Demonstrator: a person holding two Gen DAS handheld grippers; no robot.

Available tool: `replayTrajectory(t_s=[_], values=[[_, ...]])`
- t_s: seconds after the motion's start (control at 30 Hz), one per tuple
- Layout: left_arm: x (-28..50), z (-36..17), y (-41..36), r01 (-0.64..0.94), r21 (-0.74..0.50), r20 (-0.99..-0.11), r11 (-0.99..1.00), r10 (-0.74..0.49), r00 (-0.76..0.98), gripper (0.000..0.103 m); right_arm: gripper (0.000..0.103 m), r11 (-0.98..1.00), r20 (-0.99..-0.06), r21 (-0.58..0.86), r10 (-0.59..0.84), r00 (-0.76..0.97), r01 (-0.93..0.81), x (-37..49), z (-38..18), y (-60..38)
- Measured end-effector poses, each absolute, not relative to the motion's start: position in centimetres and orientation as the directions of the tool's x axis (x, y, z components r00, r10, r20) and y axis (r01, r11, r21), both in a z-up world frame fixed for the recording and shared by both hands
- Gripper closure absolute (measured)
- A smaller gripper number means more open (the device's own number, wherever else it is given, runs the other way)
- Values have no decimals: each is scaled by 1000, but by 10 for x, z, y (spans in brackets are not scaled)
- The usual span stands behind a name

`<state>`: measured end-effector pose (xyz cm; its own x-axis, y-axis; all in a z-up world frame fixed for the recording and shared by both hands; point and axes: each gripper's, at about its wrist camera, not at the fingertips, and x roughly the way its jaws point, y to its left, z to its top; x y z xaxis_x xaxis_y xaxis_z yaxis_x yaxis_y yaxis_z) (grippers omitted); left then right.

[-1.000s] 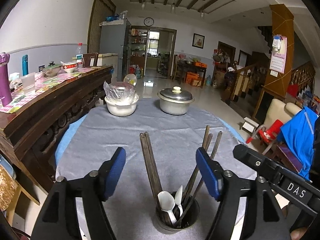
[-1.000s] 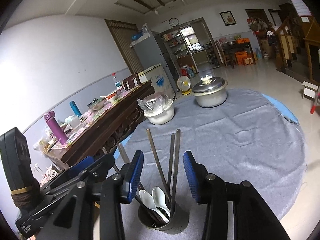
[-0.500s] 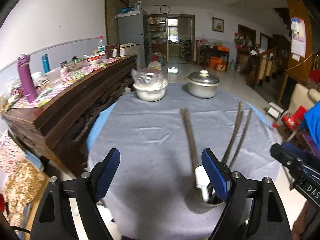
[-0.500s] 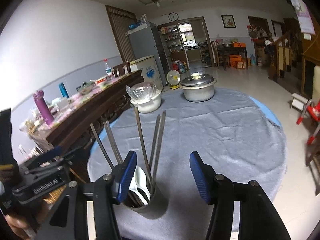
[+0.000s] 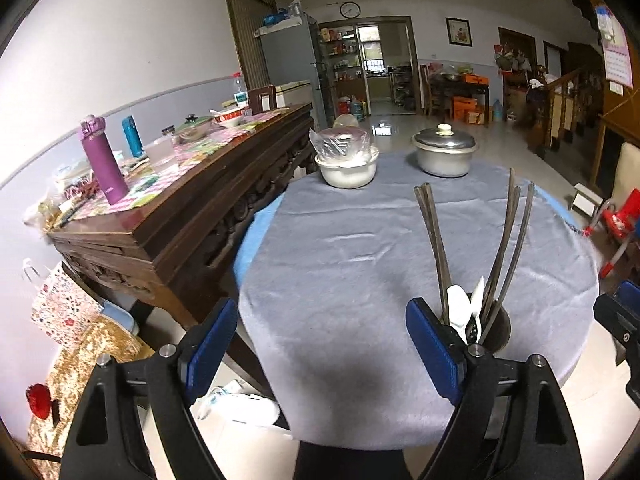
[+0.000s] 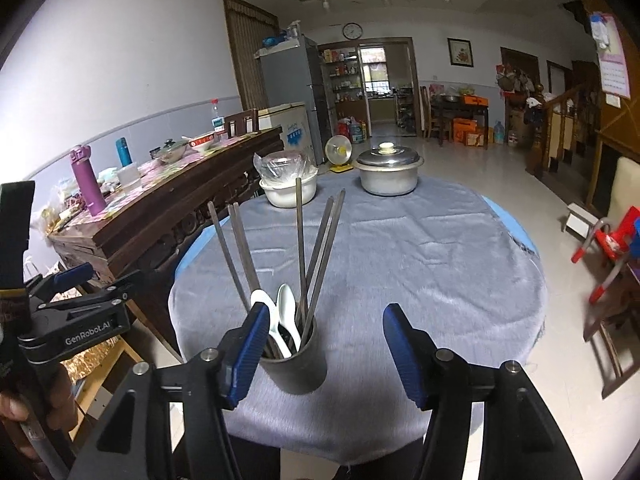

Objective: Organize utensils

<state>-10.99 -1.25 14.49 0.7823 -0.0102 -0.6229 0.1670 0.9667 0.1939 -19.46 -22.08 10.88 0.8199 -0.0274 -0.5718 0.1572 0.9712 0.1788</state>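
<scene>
A dark metal utensil cup [image 6: 296, 368] stands near the front edge of the grey-clothed round table [image 6: 420, 260]. It holds several long metal chopsticks [image 6: 298, 248] and two white spoons [image 6: 286, 312]. My right gripper [image 6: 326, 354] frames the cup with its jaws opening. The cup sits nearer the left pad, and neither pad presses on it. In the left wrist view the cup [image 5: 496, 328] lies just right of the right finger. My left gripper [image 5: 320, 346] is open over bare cloth [image 5: 340, 280] with nothing between its jaws.
A lidded metal pot [image 6: 388, 174] and a white bowl under plastic wrap [image 6: 288, 188] stand at the table's far side. A dark wooden sideboard [image 5: 180, 208] cluttered with bottles runs along the left. A red chair [image 6: 612, 240] stands on the right.
The left view has swung left, so the cup went from between its fingers to right of them. Both grippers' jaws have widened. The right gripper still frames the cup.
</scene>
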Motion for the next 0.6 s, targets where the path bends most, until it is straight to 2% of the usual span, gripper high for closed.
replayTrajectory(t_s=[0.6], values=[[-122,150,-11,166,208,-617,964,-2,787,16,40,962,-601,209,-16,799,176,-194,102,-203]])
